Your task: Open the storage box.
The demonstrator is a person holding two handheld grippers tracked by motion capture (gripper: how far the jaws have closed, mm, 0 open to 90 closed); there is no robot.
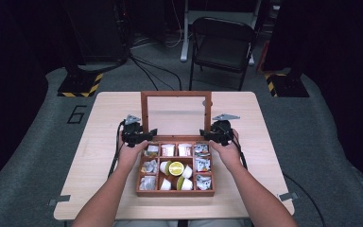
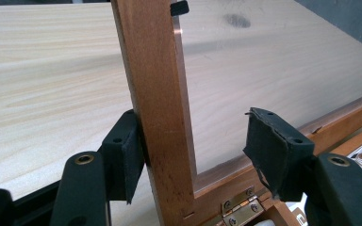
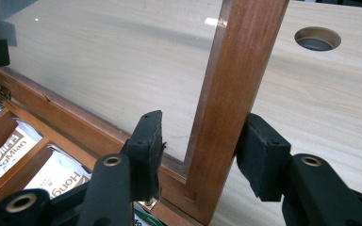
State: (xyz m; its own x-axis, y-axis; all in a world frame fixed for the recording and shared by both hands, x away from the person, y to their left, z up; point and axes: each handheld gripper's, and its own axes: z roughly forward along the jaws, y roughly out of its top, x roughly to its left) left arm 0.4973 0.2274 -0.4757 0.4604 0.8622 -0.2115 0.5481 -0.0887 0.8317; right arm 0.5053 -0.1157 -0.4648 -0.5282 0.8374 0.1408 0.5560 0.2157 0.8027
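The hinged glass lid [image 1: 176, 113] of the wooden tea box [image 1: 175, 193] is stood upright on the table [image 1: 264, 156]. Its side rails are straddled, not clamped, by the left gripper [image 2: 195, 146] and the right gripper [image 3: 202, 155], probably so that it is steadied.

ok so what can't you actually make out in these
- Packets in the box: high view, too small and blurred to read.
- Packet label: right gripper view, partly cut off by the left edge.
- Box's back-left compartment: high view, partly covered by the left hand.
- Lid top rail: both gripper views, cut off by the top edge.
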